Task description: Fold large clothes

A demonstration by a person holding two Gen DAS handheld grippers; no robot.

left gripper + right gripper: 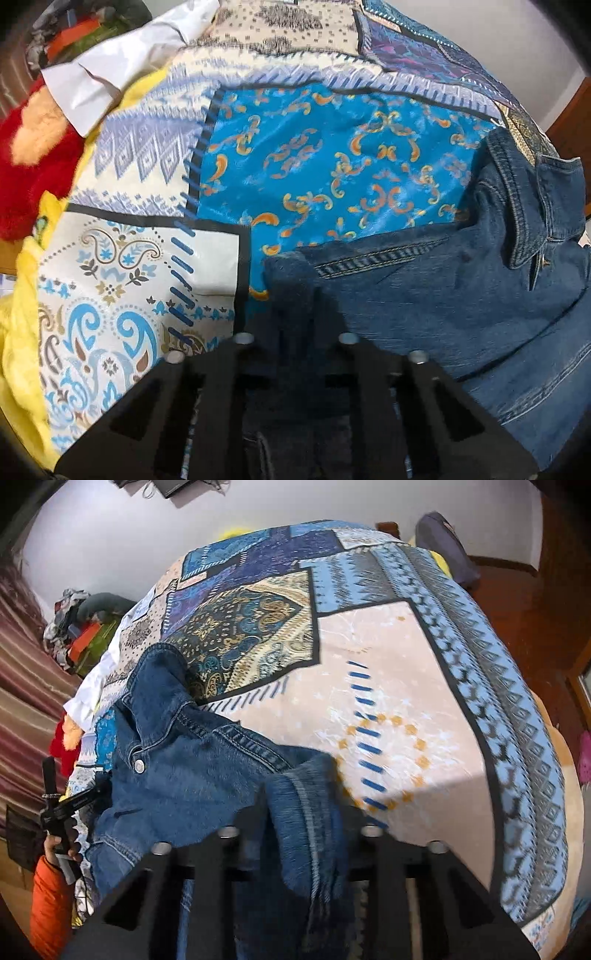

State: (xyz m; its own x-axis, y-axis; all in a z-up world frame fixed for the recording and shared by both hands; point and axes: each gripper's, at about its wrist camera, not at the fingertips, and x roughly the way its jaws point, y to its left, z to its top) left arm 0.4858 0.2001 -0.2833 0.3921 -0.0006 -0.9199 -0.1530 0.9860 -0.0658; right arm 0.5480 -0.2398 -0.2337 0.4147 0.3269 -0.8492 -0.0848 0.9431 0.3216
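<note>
A blue denim jacket (461,295) lies on a patchwork bedspread (332,147). My left gripper (295,295) is shut on a fold of the jacket's denim at its left edge; the fingers are dark and blurred. In the right wrist view the jacket (177,775) spreads to the left, its collar and a metal button (139,764) showing. My right gripper (299,812) is shut on a denim sleeve or hem (306,805) that hangs between the fingers. The left gripper (74,801) and the hand holding it show at the far left.
The bedspread (406,701) covers the bed. A white sheet (110,74), a yellow blanket (22,314) and a red plush item (37,166) lie at the left edge. A clutter pile (81,627) sits beyond. Wooden floor (517,609) is on the right.
</note>
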